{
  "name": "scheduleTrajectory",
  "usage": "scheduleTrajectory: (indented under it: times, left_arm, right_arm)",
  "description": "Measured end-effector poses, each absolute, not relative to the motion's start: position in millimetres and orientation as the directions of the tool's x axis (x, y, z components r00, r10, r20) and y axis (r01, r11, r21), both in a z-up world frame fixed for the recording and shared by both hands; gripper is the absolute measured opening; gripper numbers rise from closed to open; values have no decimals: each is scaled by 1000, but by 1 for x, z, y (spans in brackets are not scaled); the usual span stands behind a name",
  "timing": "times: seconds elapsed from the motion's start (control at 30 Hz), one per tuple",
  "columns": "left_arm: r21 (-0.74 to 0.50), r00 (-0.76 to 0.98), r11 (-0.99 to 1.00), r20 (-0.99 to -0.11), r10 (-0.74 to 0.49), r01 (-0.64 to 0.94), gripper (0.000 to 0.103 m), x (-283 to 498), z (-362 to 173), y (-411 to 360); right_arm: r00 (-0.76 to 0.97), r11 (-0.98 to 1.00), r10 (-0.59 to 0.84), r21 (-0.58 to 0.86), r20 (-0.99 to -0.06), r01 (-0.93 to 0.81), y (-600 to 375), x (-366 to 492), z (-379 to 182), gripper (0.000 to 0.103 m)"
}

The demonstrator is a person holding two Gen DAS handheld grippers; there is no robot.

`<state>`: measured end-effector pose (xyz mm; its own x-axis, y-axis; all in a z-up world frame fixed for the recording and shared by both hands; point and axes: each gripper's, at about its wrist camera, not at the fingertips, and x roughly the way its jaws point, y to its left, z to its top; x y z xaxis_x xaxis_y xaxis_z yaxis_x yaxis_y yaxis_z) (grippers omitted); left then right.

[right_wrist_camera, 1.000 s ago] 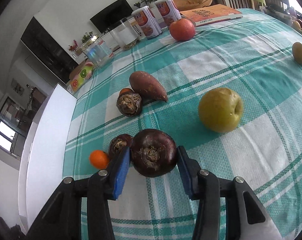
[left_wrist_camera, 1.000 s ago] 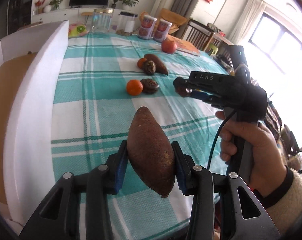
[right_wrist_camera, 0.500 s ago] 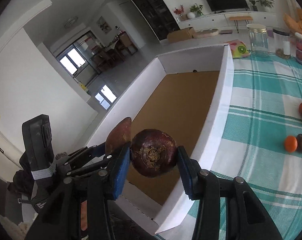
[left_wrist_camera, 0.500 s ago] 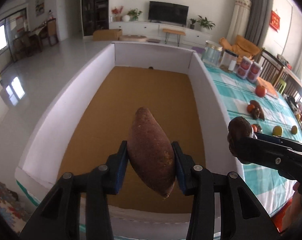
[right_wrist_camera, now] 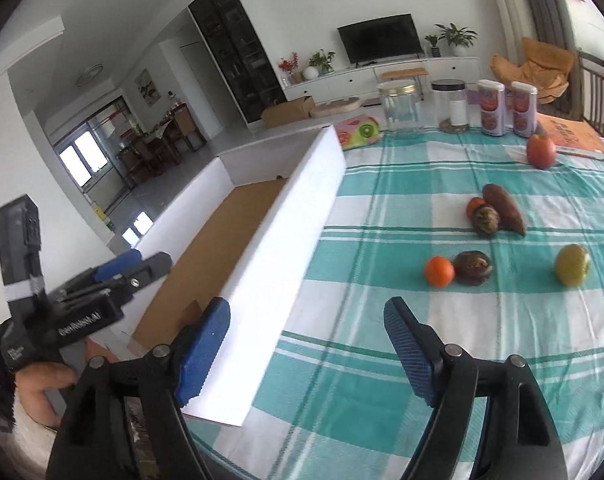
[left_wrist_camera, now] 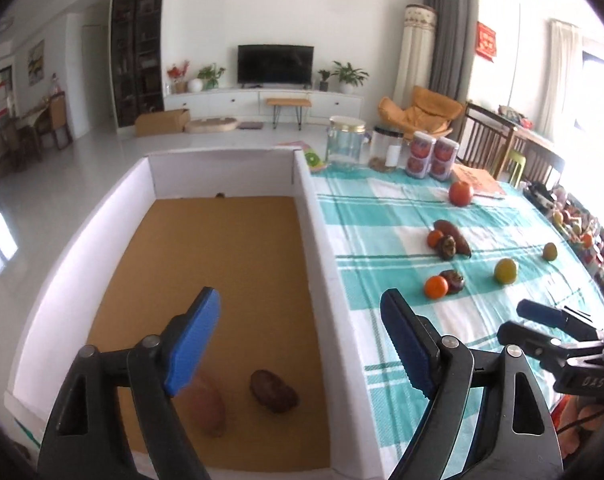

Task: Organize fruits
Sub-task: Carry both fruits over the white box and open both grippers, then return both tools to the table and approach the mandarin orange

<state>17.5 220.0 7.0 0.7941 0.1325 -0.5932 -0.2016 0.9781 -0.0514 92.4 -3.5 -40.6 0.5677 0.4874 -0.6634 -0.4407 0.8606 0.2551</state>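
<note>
Fruits [left_wrist_camera: 274, 391] lie in the box [left_wrist_camera: 319, 240]; both jaws gape wide, holding nothing.

Inside the white-walled cardboard-floored box [left_wrist_camera: 313, 240], near its front edge, a brown sweet potato [left_wrist_camera: 210, 406] lies left of a dark round mangosteen [left_wrist_camera: 273, 391]; the box sits along the left edge of the teal checked tablecloth [left_wrist_camera: 381, 216]

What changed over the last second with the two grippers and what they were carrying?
Both let go. The left gripper, which carried the sweet potato from the table to over the white box, is now open; the potato lies on the box floor. The right gripper dropped its dark round fruit beside it and swung back toward the table. The fruit left on the checked tablecloth has not moved.
</note>
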Motion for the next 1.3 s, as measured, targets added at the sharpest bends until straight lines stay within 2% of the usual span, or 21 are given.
scheduleTrajectory:
  times: [0.13, 0.23, 0.3, 0.37, 0.43, 0.63, 1.03, 1.13, 1.23, 1.3]
  left_arm:
    - [59, 751, 986, -641, 158, -158, 84, 57, -14, 190]
    - [50, 698, 992, -707, 116, -114, 82, 64, -31, 174]
    - [106, 724, 988, -672, 153, -111, 78, 57, -27, 161]
    - [102, 725, 988, -671, 156, -118, 78, 50, -26, 155]
    - [75, 723, 991, -679, 130, -107, 78, 41, -27, 149]
    - [117, 748, 988, -645, 154, -102, 78, 23, -24, 127]
    - [93, 723, 990, -676, 141, -107, 80, 25, -27, 120]
    - [137, 741, 976, -635, 219, -171, 81, 21, -22, 116]
    - [185, 804, 956, -519, 291, -227, 83, 7, -3, 104]
    - [181, 860, 961, -433, 269, -209, 91, -8, 14, 89]
  right_arm:
    - [634, 948, 317, 223, -705, -226, -81, 96, -78, 79]
    - [658, 963, 257, 247, -708, -111, -124, 90, -90, 79]
    - [681, 963, 233, 263, -694, -61, -140, 86, -91, 79]
    - [698, 951, 233, 307, -677, -19, -152, 84, -90, 79]
    - [717, 951, 210, 308, -665, 7, -159, 83, -90, 79]
    - [735, 956, 169, 292, -657, 40, -161, 70, -89, 79]
    - [750, 963, 142, 266, -646, 47, -159, 66, -85, 79]
    - [764, 962, 121, 266, -633, 68, -163, 62, -82, 79]
    - [787, 957, 93, 272, -610, 97, -170, 56, -77, 82]
    - [799, 953, 73, 277, -597, 120, -174, 52, -75, 85]
